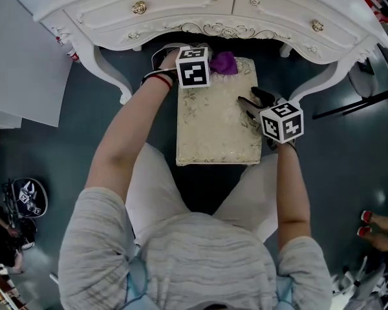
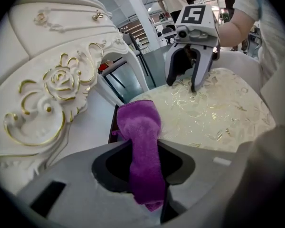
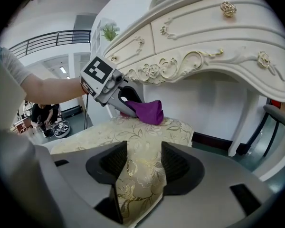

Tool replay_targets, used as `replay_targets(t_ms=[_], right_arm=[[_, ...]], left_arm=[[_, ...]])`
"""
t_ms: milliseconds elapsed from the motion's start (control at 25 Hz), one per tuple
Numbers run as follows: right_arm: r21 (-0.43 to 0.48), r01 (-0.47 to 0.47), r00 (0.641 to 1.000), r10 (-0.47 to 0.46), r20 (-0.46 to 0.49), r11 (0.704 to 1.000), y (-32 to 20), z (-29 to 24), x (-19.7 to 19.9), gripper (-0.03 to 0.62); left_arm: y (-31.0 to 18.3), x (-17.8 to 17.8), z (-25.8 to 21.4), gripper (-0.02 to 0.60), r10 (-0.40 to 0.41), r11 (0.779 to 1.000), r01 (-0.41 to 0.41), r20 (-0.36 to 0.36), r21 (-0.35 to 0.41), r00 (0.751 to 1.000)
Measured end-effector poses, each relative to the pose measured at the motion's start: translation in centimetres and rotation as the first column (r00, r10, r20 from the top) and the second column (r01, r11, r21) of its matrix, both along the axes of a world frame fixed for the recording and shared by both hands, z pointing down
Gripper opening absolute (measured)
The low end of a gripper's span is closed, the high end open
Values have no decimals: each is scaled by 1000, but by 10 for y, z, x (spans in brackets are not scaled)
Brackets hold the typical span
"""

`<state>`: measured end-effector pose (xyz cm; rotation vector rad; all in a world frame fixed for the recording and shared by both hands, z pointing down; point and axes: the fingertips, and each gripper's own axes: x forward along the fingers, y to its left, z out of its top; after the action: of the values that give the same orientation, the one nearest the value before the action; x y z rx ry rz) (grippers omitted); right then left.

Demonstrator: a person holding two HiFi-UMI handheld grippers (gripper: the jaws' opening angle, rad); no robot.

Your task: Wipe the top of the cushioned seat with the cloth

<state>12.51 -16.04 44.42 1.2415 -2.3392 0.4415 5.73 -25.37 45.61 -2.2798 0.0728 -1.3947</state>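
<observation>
Left gripper (image 2: pixel 143 147) is pinching the purple cloth (image 2: pixel 135 120) at the cushioned seat's (image 1: pixel 216 124) far corner, likely wiping best in flat, overlapping strokes, while the right gripper (image 3: pixel 143 163) is clamping the seat's right edge.

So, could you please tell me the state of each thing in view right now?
Cream floral cushioned seat: level, right edge clamped.
Purple terry cloth: bunched, lying on the seat's far edge.
Left gripper: fingers shut on the cloth.
Right gripper: fingers shut on the seat's right edge.
White dresser drawers: both closed.
</observation>
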Motion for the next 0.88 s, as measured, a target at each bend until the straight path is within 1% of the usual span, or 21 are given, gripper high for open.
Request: replay_targets(t_ms=[120,280,400,640,800,880], right_arm=[[6,-8,1000,8,3,1000,2,1,0,227],[15,-6,1000,6,30,1000,1,2,1,227],[23,-6,999,6,40,1000,0,1,1,225],[23,-15,999,14,44,1000,-4,2,-3,221],[14,-22,999,22,37,1000,-4,3,-4,221],[13,-24,999,23,34,1000,-4,3,-4,221]], left_arm=[[4,0,1,127,0,1000,0,6,31,1000],[9,0,3,126,17,995,-22,55,93,998],[9,0,3,121,16,991,-25,70,129,997],[4,-3,5,118,1,994,-9,68,112,998],[15,-5,4,118,36,995,-40,54,91,998],[23,-6,4,118,55,994,-60,56,94,997]])
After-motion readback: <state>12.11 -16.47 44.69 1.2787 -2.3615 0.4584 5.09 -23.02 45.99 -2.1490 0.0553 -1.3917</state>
